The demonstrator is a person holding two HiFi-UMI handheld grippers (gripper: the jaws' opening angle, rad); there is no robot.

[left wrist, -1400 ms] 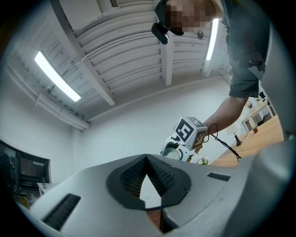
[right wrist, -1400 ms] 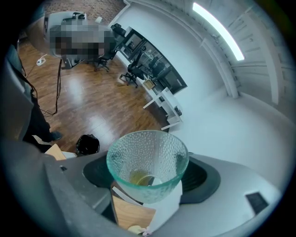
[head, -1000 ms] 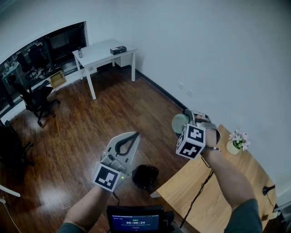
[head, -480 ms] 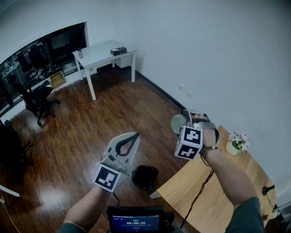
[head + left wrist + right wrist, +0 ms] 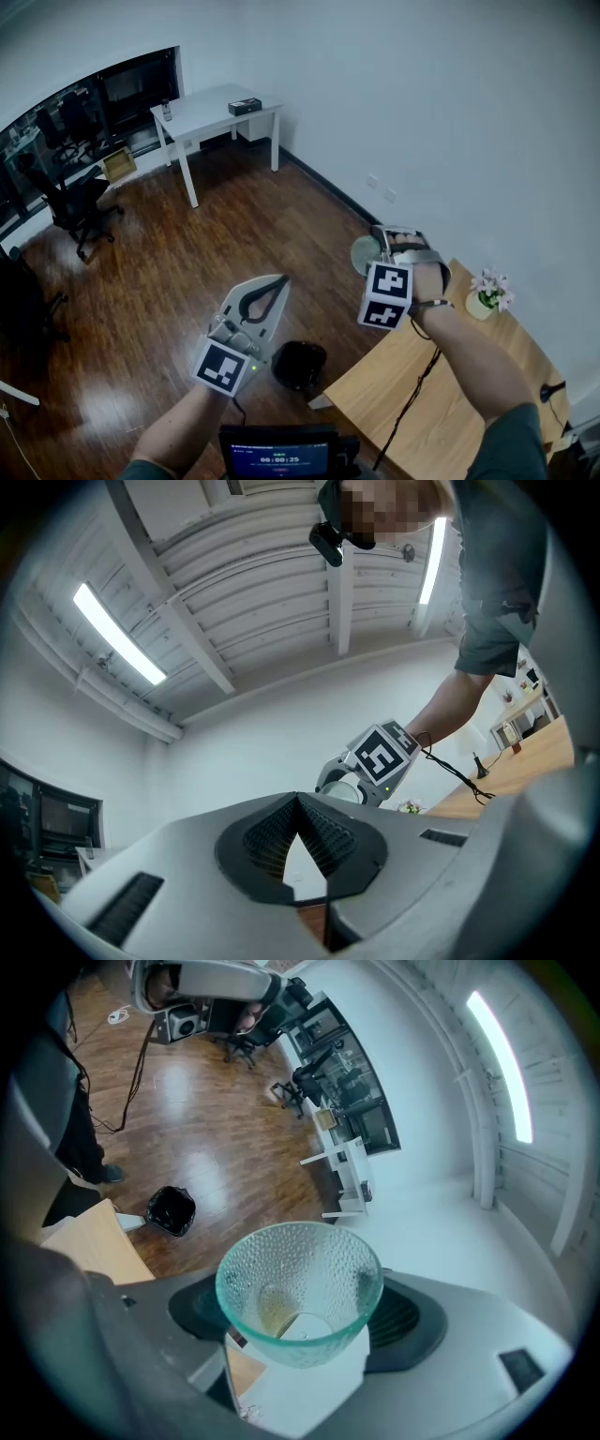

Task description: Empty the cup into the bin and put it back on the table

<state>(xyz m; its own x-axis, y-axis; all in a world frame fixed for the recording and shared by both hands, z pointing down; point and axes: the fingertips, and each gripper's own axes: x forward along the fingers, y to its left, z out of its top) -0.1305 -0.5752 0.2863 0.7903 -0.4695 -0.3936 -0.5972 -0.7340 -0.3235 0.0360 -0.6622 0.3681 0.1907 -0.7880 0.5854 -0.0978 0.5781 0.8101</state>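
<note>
A clear dimpled glass cup point(image 5: 300, 1288) sits between the dark pads of my right gripper point(image 5: 302, 1318), which is shut on it. Its mouth faces the gripper's camera, and a faint yellowish smear shows near the bottom. In the head view the cup point(image 5: 366, 253) hangs in the air past the wooden table's point(image 5: 441, 403) far corner, with the right gripper point(image 5: 381, 246) around it. The black bin point(image 5: 300, 364) stands on the floor below, between my two arms. My left gripper point(image 5: 266, 291) is held over the floor left of the bin, its jaws shut and empty, tips touching.
A small pot of flowers point(image 5: 489, 292) stands on the wooden table by the white wall. A white desk point(image 5: 214, 111) and office chairs point(image 5: 75, 202) are far across the wood floor. A cable point(image 5: 405, 401) trails from my right wrist over the table edge.
My right gripper has drifted slightly left with the cup and turned a little. The left gripper and the bin have not moved.
</note>
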